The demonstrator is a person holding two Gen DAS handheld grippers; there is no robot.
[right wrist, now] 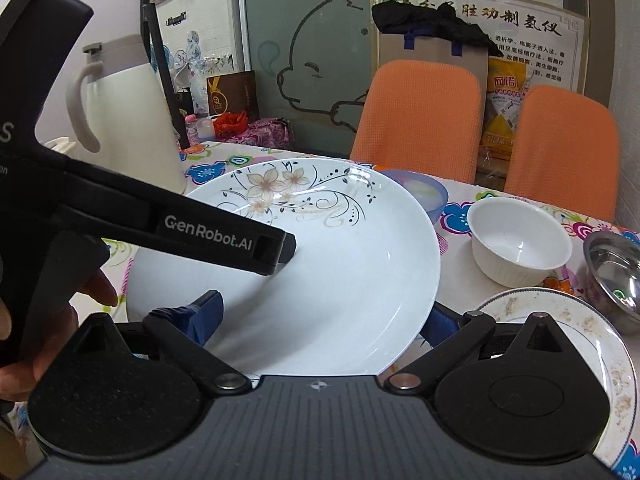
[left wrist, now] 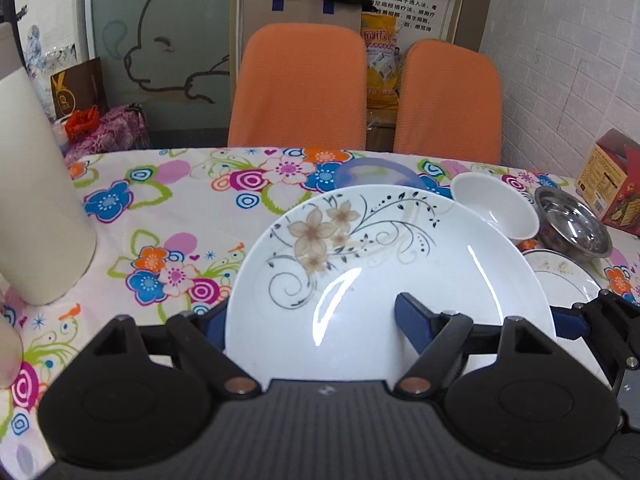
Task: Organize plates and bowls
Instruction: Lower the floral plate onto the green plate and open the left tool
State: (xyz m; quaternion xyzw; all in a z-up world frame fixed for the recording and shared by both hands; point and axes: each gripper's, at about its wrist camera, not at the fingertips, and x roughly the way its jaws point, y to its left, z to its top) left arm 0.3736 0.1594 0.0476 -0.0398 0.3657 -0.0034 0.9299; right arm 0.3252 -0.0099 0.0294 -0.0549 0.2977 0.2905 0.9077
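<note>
Two tongs meet on one plate (left wrist: 384, 264), white with a floral print, which sits tilted above the counter (left wrist: 160, 208) near its front edge.

Left tongs (left wrist: 314, 316): jaws partly spread, one blue pad lying on the plate's inner face and the other passing behind its left rim. In the right wrist view the upper finger rests flat on the plate's surface while the lower arm runs beneath it. Finding: gripping the plate at its rim. A hand (right wrist: 60, 320) holds this tool at the left of that view.

Right tongs (right wrist: 322, 316): jaws spread wide, left pad over the plate's near surface, right pad beyond and below the right rim. They straddle the plate; whether they clamp it I cannot tell.

Other ware, all on the counter to the right of the plate:
- white bowl (right wrist: 520, 240), upright, empty, just beyond the plate's right rim.
- steel bowl (right wrist: 616, 272), right of the white bowl, near it.
- soiled plate (right wrist: 560, 320), flat, with brown smears on its rim, nearest the right tongs.
- blue bowl (right wrist: 428, 192), behind the floral plate, largely hidden by it.

Flask (right wrist: 132, 120), cream, with handle, stands upright at the counter's left end. Chairs (left wrist: 300, 88), two, orange, stand behind the far edge. Red box (left wrist: 612, 188) stands at the far right by the wall.
</note>
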